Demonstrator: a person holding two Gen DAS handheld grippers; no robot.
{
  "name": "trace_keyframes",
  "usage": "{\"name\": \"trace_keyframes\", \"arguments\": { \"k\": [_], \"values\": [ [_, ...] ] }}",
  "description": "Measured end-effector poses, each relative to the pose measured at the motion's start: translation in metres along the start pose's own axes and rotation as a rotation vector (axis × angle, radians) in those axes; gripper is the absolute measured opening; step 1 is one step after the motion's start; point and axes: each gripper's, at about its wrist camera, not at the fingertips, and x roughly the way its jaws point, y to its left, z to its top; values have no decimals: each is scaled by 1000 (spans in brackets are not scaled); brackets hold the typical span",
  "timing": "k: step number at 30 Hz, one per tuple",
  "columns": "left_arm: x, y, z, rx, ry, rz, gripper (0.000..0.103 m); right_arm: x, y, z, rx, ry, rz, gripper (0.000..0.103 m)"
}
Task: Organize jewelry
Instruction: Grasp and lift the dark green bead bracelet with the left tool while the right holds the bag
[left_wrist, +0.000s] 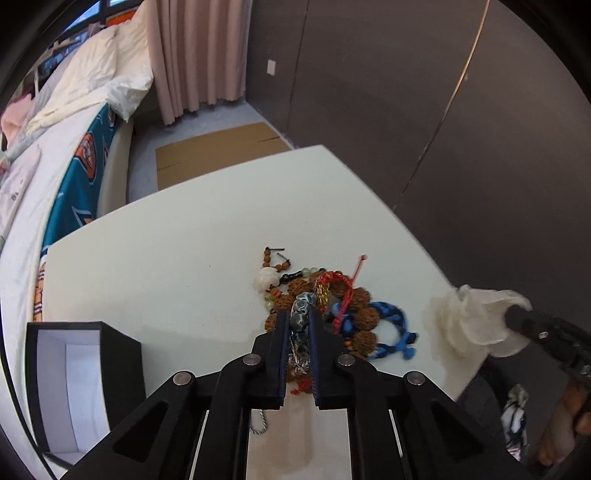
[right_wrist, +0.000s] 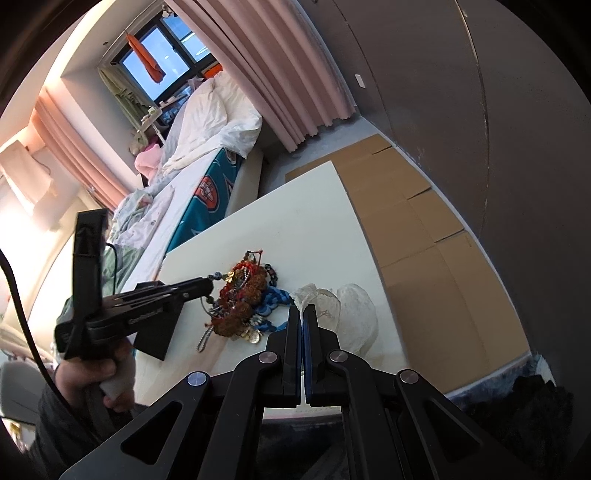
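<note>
left wrist | left gripper (left_wrist: 299, 314) clamps grey-blue beads (left_wrist: 301, 317) | jewelry pile (left_wrist: 332, 302)

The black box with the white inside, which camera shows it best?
The left wrist view: the black box stands open at lower left on the white table, its white lining visible. In the right wrist view only one dark corner peeks out behind the left hand-held gripper.

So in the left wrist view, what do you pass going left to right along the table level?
Black box → left gripper, closed on a grey-blue bead piece → blue braided cord → white fabric pouch held by the right gripper.
</note>
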Motion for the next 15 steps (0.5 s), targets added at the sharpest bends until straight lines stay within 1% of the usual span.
{"name": "trace_keyframes", "arguments": {
  "k": [7,10,15],
  "values": [
    [-46,4,1,-9,-86,-9,10,-9,22,5,-46,-22,20,2],
    [-67,10,3,-21,-127,-9,10,-11,36,8,-63,-29,32,2],
    [-95,24,3,-47,-173,-14,10,-15,64,14,-103,-46,54,2]
  ]
}}
